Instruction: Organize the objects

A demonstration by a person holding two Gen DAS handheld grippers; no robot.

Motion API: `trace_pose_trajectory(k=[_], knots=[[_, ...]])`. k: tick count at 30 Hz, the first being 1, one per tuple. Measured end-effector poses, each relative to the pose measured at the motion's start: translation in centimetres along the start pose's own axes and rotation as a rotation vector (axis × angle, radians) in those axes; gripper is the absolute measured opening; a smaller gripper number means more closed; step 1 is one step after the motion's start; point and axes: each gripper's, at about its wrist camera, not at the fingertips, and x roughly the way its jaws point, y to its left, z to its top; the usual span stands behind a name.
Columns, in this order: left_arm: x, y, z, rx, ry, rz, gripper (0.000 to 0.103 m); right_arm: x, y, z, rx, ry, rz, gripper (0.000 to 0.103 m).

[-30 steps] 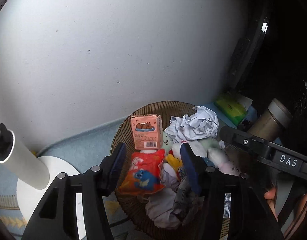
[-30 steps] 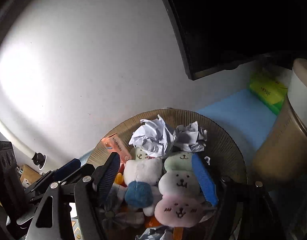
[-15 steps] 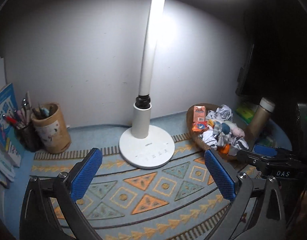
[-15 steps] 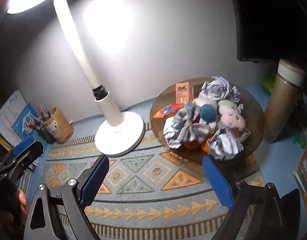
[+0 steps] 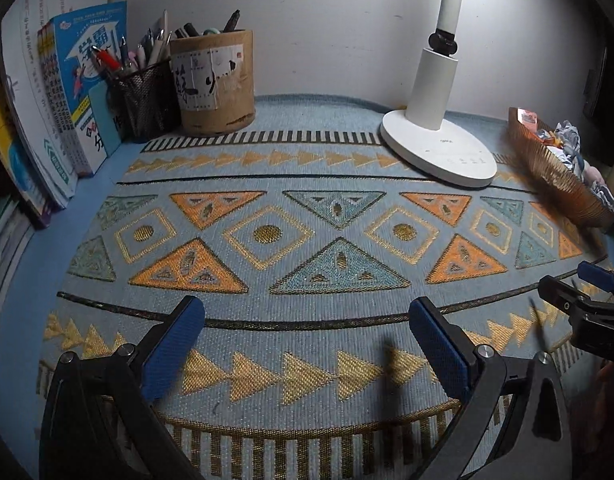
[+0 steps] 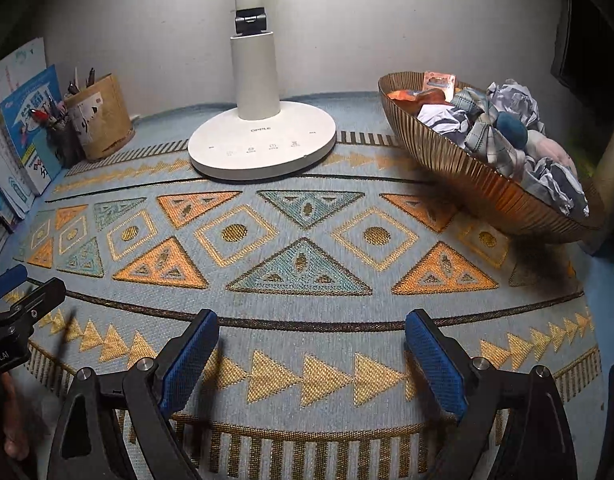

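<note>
While both grippers hang above a patterned mat (image 5: 307, 216), neither holds anything. Seen from the left wrist camera, the left gripper (image 5: 305, 344) has its blue pads spread wide with only woven mat between them. Seen from the right wrist camera, the right gripper (image 6: 311, 354) is likewise spread wide and empty.

From the right wrist view, a ribbed copper-coloured bowl (image 6: 479, 184) sits at about two o'clock, resting on the mat's edge. It is heaped with the things to be sorted: crumpled paper (image 6: 511, 98), a checked cloth (image 6: 495, 140), a blue pompom (image 6: 511, 128), a pink plush toy (image 6: 555, 156) and a small orange carton (image 6: 439, 80) standing at the far rim. A white desk lamp (image 6: 263, 144) stands at twelve o'clock, just beside the bowl. At ten o'clock, against the wall, are a round pen holder (image 6: 99, 120) and upright books (image 6: 27, 132).

Likely risks, judged from this layout: the pile rises above the bowl's shallow rim, so pulling one item could drag loose neighbours out. The cloth looks tangled with the paper and may come up as a clump. A reach toward the bowl passes close to the lamp base, and a careless swing could knock it. The two grippers also sit near each other and could collide.
</note>
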Motion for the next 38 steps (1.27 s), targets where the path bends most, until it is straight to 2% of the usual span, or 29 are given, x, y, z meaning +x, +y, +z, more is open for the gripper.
trace_pose_trajectory(k=[3, 6, 7, 12, 14, 15, 24, 38], knots=[[0.7, 0.6, 0.5, -0.043, 0.033, -0.025, 0.102, 0.2, -0.3, 0.7, 0.003, -0.003, -0.003, 0.094], [1.3, 0.8, 0.7, -0.057, 0.045, -0.001, 0.102, 1.3, -0.2, 0.9, -0.008, 0.046, -0.001, 0.095], [1.3, 0.8, 0.7, -0.061, 0.046, -0.006, 0.102, 1.3, -0.1, 1.0, -0.014, 0.039, -0.003, 0.095], [2.1, -0.1, 1.2, 0.004, 0.079, 0.045, 0.102, 2.3, 0.4, 2.2, -0.029, 0.042, -0.009, 0.095], [2.6, 0.0, 1.8, -0.002, 0.077, 0.047, 0.102, 2.9, 0.7, 2.8, -0.040, 0.051, 0.003, 0.098], [2.8, -0.1, 2.1, -0.003, 0.079, 0.047, 0.102, 3.2, 0.8, 3.0, -0.042, 0.059, 0.002, 0.103], [3.6, -0.3, 3.1, -0.018, 0.072, 0.068, 0.103, 4.3, 0.9, 4.1, -0.052, 0.002, 0.020, 0.103], [3.6, -0.1, 3.3, -0.021, 0.071, 0.066, 0.103, 4.2, 0.8, 4.1, -0.054, 0.002, 0.021, 0.103]])
